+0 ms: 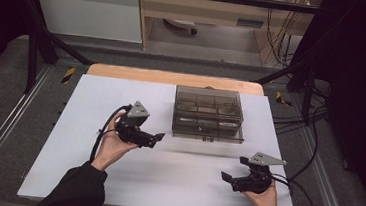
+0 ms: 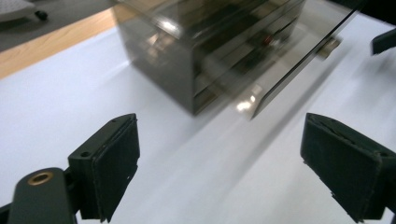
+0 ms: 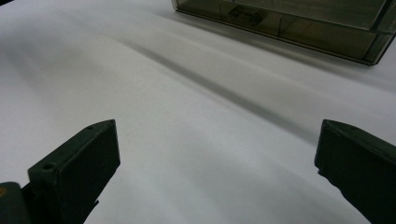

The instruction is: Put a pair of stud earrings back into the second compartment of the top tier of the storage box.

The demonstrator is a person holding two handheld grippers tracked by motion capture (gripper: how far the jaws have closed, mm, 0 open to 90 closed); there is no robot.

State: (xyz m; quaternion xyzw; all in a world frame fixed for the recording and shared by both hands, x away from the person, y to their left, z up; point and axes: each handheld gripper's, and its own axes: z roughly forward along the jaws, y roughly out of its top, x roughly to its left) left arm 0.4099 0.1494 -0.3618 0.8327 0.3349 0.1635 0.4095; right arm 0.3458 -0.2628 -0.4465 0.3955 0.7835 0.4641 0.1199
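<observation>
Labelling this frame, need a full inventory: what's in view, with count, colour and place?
storage box: 1, smoky translucent grey-brown with inner compartments, far middle of the white surface, lid shut as far as the high view shows
white surface: 1, white, covers most of the tabletop
wooden tabletop: 1, light wood, strip showing along the far edge
frame bars: several, black, round the table
cables: a bundle, dark and yellow, far right on the floor
left gripper: 1, black with grey plate on top, left of the box, fingers apart, nothing between them
right gripper: 1, black with grey plate, near right of the surface, fingers apart, nothing between them
hands: 2, dark sleeves, one on each gripper
</observation>
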